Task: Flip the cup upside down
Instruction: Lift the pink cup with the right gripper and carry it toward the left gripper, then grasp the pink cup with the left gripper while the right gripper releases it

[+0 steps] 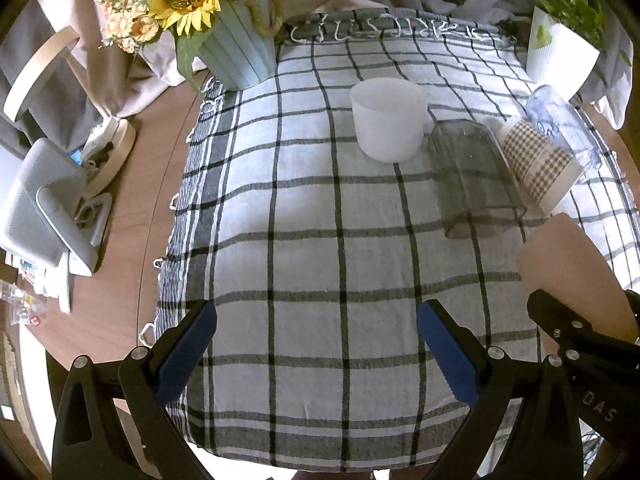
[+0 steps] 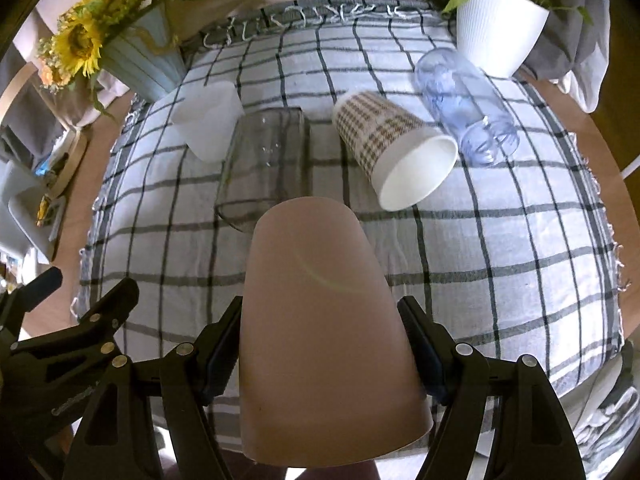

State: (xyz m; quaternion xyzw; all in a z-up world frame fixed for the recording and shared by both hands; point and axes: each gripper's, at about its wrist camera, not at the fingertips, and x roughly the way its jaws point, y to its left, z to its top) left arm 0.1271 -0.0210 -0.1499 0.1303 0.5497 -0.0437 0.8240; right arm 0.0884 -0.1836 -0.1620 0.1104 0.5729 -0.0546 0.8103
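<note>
My right gripper (image 2: 320, 344) is shut on a pink cup (image 2: 320, 340), its closed end pointing away from me and its wide rim near the camera, above the checked cloth (image 2: 500, 280). The pink cup (image 1: 568, 272) and right gripper (image 1: 580, 336) also show at the right edge of the left wrist view. My left gripper (image 1: 316, 344) is open and empty above the cloth (image 1: 320, 260). A white cup (image 1: 386, 120) stands upright. A clear glass (image 1: 472, 176) stands upside down. A houndstooth paper cup (image 2: 394, 148) and a bluish clear cup (image 2: 464, 104) lie on their sides.
A blue pot with sunflowers (image 1: 224, 40) stands at the cloth's back left corner. A white plant pot (image 2: 500, 24) stands at the back right. A white device (image 1: 44, 208) and a round stand (image 1: 108, 152) sit on the wooden table (image 1: 132, 208) to the left.
</note>
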